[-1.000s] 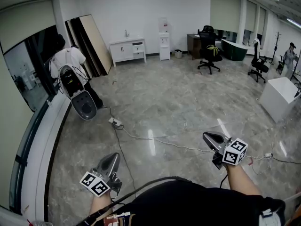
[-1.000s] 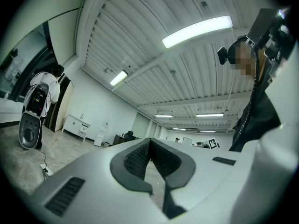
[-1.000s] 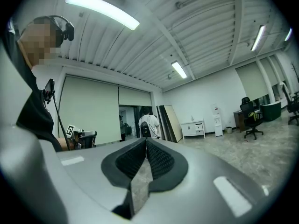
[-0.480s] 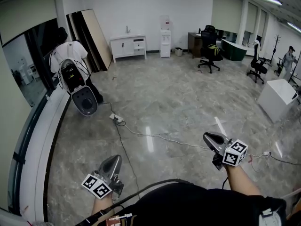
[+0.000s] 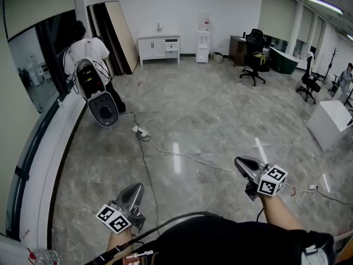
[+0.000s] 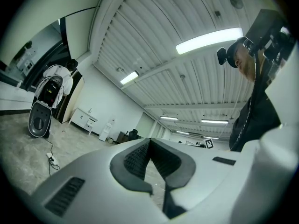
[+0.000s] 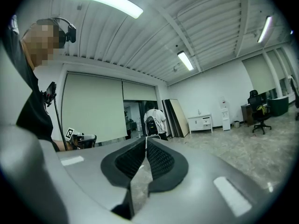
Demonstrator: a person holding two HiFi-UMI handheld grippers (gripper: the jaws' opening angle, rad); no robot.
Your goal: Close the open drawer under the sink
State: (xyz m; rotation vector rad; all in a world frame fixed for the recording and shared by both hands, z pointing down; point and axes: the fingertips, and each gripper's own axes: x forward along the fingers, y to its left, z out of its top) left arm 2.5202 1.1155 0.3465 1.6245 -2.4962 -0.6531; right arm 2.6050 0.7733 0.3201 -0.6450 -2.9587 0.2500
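Left tongs: my left tongs sit low on the left in the head view, out over the floor. Pads meet at the tips, nothing between them.
Right tongs: my right tongs are low on the right and well apart from the left pair. Pads are together at the tips, nothing clamped.
Task thing: the white sink cabinet stands against the far wall with a tap on top, well away from both tongs.
Drawer: the drawer is in the cabinet's right part. It's too small to tell how far out it stands.
Floor: grey marble floor, glossy. A white cable runs across it from a power strip.
Left side: a person in a white top with a backpack stands by the dark doorway. A grey pod-shaped unit is just in front of them.
Wall: boards lean on the wall left of the cabinet. A water dispenser stands right of it.
Right side: a black office chair is near the desks. A white block sits at the right edge.
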